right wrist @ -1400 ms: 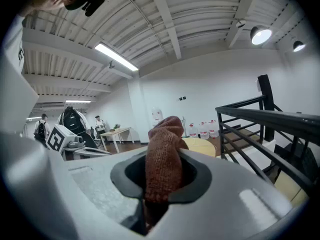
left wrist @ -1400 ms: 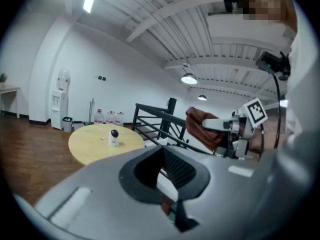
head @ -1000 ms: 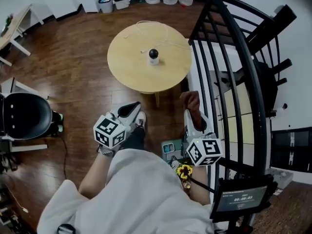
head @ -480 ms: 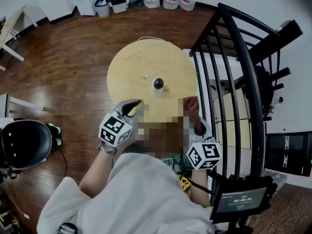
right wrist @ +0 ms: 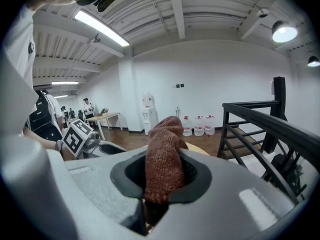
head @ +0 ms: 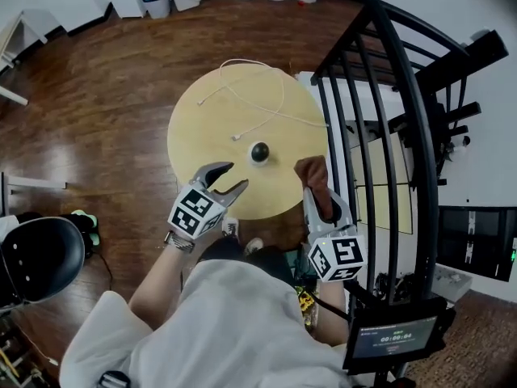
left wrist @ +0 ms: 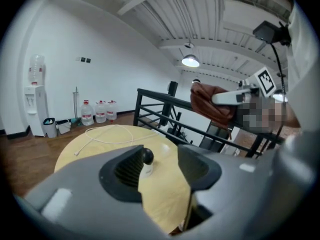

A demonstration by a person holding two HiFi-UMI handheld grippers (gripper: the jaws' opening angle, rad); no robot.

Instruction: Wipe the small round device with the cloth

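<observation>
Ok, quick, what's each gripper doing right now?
Left gripper: fingers opening, nothing between them.
Right gripper: shut on the reddish-brown knitted cloth.

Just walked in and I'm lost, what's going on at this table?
A person stands at a round wooden table with tongs in each hand. The right tongs clamp a reddish-brown cloth. The left tongs, empty, are opening and point toward the small round device on the tabletop. The cloth isn't touching the device, so wiping hasn't begun.

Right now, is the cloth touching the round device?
No, the cloth is clamped in the right gripper, with bare table showing between it and the small round device.
</observation>
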